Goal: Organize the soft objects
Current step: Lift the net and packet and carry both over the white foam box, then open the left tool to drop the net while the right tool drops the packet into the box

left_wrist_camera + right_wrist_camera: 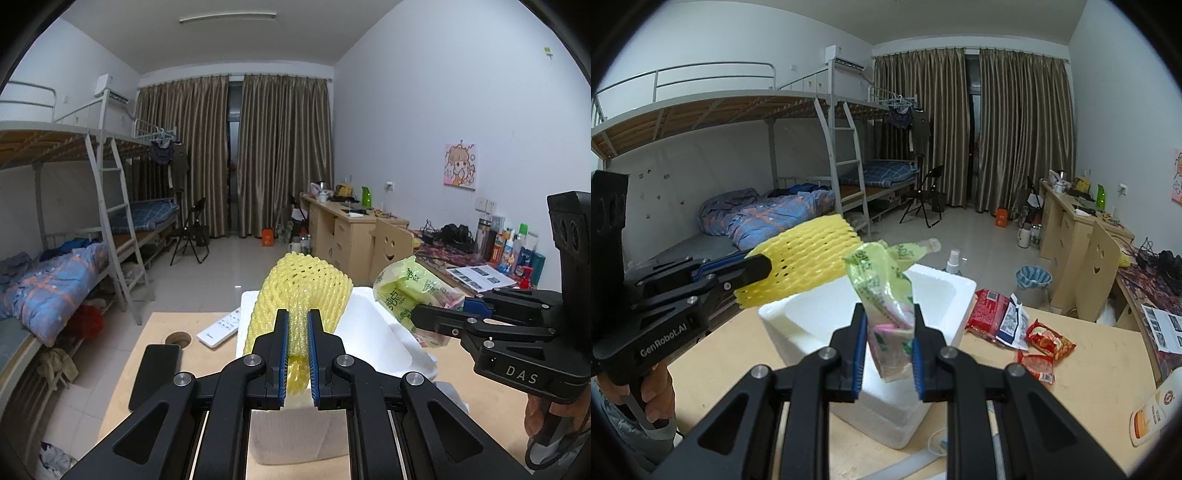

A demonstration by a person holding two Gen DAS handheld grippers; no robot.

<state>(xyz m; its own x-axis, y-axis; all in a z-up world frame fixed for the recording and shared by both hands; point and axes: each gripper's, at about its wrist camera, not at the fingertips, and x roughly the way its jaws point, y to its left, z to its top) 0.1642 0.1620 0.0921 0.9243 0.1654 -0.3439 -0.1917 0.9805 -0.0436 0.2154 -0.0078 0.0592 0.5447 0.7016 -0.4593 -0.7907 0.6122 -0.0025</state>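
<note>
While held above the white foam box point(373, 325), yellow foam net point(303, 291) pinched near its lower end between the fingers of the left gripper point(297, 354), fingers nearly closed with the net squeezed thin between the blue pads. Rest of the net fanned out wide and tilted upward, off the tabletop point(166, 332). Green plastic bag point(886, 291) clamped at its bottom part between the fingers of the right gripper point(889, 354), crumpled top standing upright over the open box point(945, 291). Net and bag side by side, both in the air over the box, net to the left, not touching as far as visible. Inside of the box white and bare where visible. Lying flat on the tabletop left of the box: white remote control point(219, 328) and black phone point(155, 373). Lying right of the box: red snack packets point(1012, 325), well apart from both grippers. A person's hand point(655, 387) wrapped around the left gripper's handle.
</note>
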